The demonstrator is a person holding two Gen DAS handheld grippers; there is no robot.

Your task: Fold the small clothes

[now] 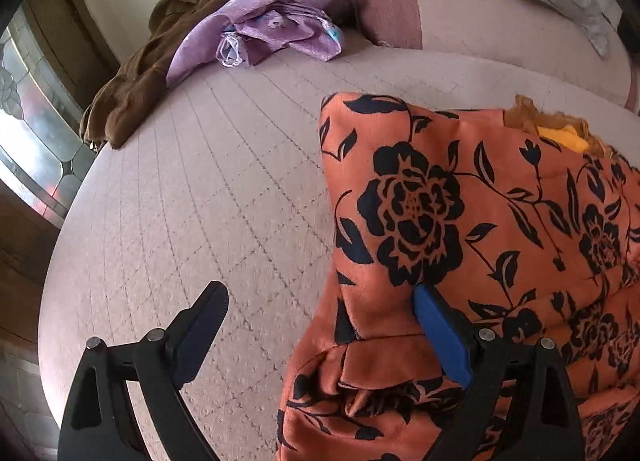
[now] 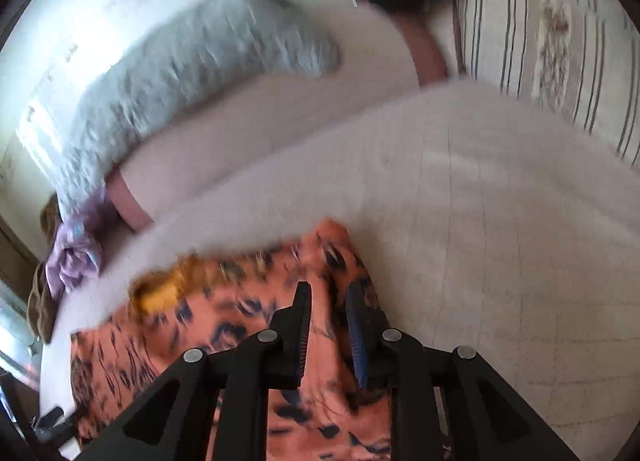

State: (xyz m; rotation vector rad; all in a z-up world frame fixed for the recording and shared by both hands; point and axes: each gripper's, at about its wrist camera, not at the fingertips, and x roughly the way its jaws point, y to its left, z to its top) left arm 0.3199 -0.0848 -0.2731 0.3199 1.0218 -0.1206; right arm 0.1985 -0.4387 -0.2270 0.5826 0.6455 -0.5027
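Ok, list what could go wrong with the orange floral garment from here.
1. The left gripper is wide open, one finger merely against the orange floral garment; that side could sag and undo the fold.
2. The right gripper pinches only a narrow strip of fabric; it may slip out.
3. The right wrist view is motion-blurred; a fast swing could drag the garment across the bedspread.

A home bedroom: quilted bed (image 1: 208,189), pillows (image 2: 540,33), grey blanket (image 2: 192,73), strewn clothes (image 1: 276,29)
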